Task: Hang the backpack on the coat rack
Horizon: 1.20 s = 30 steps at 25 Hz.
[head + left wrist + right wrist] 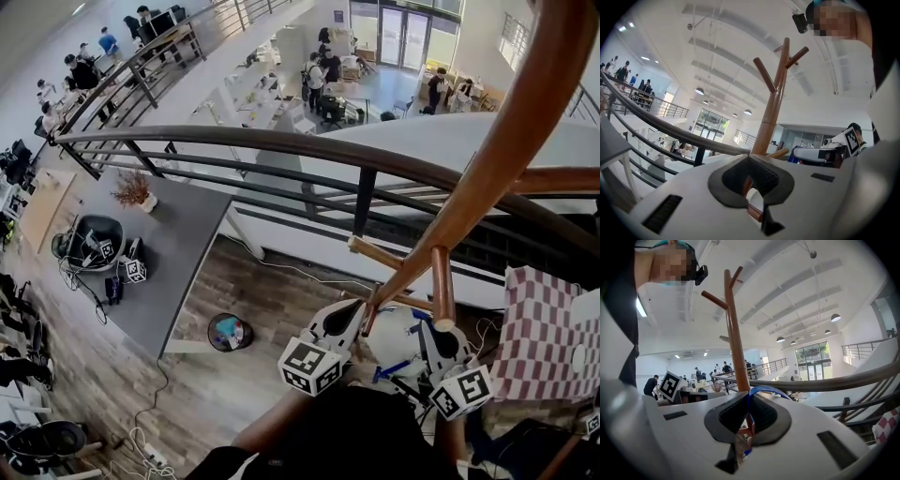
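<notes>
The wooden coat rack (469, 187) rises right in front of me, and a short peg (441, 286) sticks out just above both grippers. My right gripper (422, 326) is shut on a blue loop (766, 390) of the backpack, which arcs up out of its jaws beside the rack pole (736, 343). More of that blue strap (389, 372) shows between the grippers. Just left of the pole (771, 112), my left gripper (361, 314) has its jaws together, with nothing clearly held. A dark bulk (347, 431) lies under the grippers; I cannot tell whether it is the backpack.
A dark metal railing (281, 145) runs just behind the rack, with a drop to a lower floor beyond it. Down there stand a grey table (169, 253) and several people. A red-and-white checked cloth (544, 333) hangs at the right.
</notes>
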{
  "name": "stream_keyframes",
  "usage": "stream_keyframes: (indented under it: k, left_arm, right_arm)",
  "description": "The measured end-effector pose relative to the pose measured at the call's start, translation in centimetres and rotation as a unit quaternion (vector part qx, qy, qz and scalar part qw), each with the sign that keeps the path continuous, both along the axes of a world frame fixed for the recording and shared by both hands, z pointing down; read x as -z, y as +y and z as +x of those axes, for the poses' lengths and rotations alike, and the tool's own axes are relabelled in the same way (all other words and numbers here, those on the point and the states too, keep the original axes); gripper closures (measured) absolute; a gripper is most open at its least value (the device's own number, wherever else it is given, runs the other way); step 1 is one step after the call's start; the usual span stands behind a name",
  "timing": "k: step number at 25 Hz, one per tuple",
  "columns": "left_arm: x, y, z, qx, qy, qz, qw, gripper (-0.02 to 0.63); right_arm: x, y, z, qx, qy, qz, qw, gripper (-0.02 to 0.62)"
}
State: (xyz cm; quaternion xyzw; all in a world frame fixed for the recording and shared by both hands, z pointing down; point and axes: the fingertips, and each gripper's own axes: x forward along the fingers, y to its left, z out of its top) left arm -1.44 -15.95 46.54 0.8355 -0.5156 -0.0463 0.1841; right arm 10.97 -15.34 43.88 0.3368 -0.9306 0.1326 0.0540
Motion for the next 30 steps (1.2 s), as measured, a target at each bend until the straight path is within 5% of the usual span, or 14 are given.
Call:
stream_keyframes:
  k: [12,30]
  left_arm:
    - [-0.1,-1.4,0.6,-0.013,0.002,-0.003,0.9999,0.598]
    - [-0.4,-0.9,1.1,-0.022,0.003,-0.009,0.9997,0.598]
  right_arm:
    - [-0.1,-0.6,-0.5,0.057,0.046,0.005,0.997,0.575]
    - [-0.2,1.1,1.1,0.049,0.041,-0.008,0.998,0.575]
